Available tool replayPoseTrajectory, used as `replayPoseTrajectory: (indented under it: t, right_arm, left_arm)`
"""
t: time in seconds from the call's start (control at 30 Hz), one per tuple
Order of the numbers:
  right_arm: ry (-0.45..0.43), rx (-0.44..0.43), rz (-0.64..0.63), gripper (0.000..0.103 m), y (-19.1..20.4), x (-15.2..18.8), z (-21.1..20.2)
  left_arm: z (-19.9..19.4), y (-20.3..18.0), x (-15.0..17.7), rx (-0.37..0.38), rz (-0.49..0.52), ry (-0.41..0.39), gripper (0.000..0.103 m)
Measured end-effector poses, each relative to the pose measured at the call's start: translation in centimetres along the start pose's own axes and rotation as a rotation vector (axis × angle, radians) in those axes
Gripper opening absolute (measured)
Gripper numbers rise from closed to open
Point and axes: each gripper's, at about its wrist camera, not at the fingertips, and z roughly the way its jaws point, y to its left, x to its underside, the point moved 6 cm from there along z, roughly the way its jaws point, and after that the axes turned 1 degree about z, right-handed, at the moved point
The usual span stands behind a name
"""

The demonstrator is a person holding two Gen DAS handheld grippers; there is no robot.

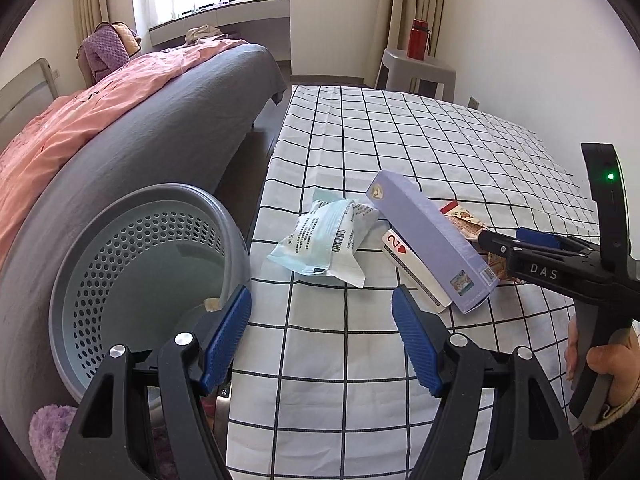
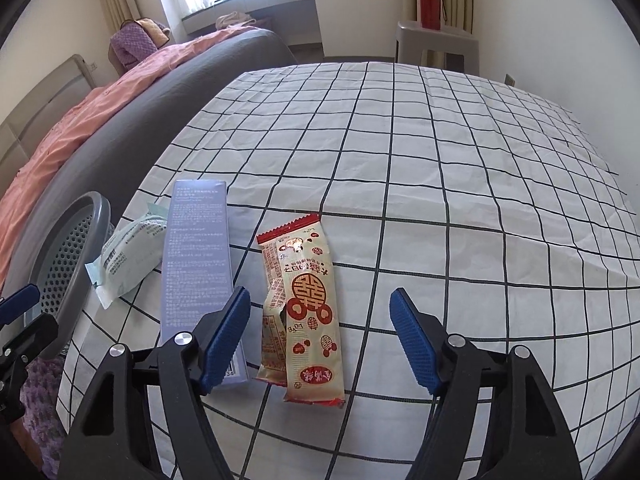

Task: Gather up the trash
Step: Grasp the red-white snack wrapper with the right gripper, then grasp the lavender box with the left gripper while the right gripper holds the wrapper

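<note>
Trash lies on a white checked tablecloth (image 2: 440,200): a red and cream snack wrapper (image 2: 308,280), a long lavender box (image 2: 198,248) and a white and teal wipes packet (image 2: 128,256). In the left wrist view the lavender box (image 1: 432,236) rests on a playing-card box (image 1: 400,256), next to the wipes packet (image 1: 324,240). My right gripper (image 2: 320,300) hangs open just above the snack wrapper, one finger on each side of it. My left gripper (image 1: 322,304) is open over the table's left edge, with nothing between its fingers. A grey perforated bin (image 1: 140,260) stands left of the table.
A bed with a grey cover (image 1: 160,128) and a pink blanket (image 1: 80,112) runs along the left, close behind the bin. A red bottle (image 1: 418,38) stands on a grey stool (image 1: 424,68) beyond the table's far end. A purple fuzzy thing (image 1: 48,428) lies on the floor.
</note>
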Motion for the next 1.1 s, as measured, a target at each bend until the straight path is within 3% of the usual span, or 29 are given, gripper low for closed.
replayPoseTrajectory:
  t: [0.13, 0.37, 0.83, 1.1]
  right_arm:
    - [0.019, 0.001, -0.003, 0.065, 0.0, 0.2, 0.8]
    - [0.04, -0.016, -0.007, 0.039, -0.1, 0.5, 1.3]
    - [-0.026, -0.034, 0.063, 0.038, -2.1, 0.3, -1.5]
    - [-0.06, -0.036, 0.125, 0.038, -5.0, 0.0, -3.0]
  left_arm:
    - [0.2, -0.4, -0.1, 0.007, 0.002, 0.004, 0.07]
    - [0.4, -1.6, -0.2, 0.023, 0.006, 0.011, 0.07]
    - [0.9, -5.8, -1.3, 0.051, 0.027, 0.022, 0.07]
    - [3.0, -8.5, -3.3, 0.046, 0.01, 0.079, 0.07]
